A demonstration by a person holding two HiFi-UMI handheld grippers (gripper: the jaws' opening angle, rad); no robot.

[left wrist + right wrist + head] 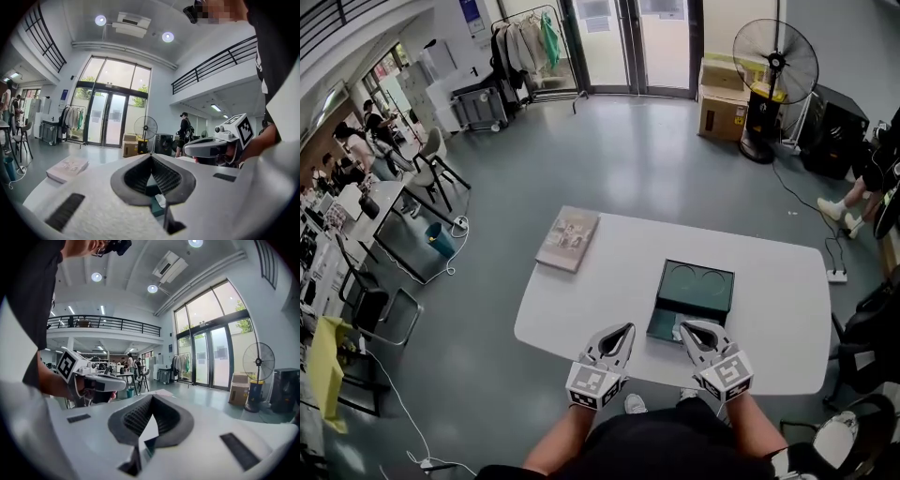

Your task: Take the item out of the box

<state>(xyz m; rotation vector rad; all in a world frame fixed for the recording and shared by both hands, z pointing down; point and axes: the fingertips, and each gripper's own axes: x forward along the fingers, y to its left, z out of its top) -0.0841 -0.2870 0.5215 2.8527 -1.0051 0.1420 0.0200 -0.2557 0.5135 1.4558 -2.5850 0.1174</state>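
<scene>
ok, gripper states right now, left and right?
left gripper: closed, jaw tips together, nothing held.
right gripper: closed, jaw tips together, nothing held.

Head view steeply down over table [600, 281], gripper views near-level, both showing fan [145, 127]

Desk [769, 309]: bare top left, right and beyond the box [694, 289]. The box lies open with low walls, and nothing stands over it. Right claw [682, 325] is at the box's near edge, jaws together. Left claw [630, 327] is just beside its near-left corner, jaws together. A narrow gap separates the claws. Book [568, 238] sits at the far-left corner, well apart from the box, with a broad bare strip between.
</scene>
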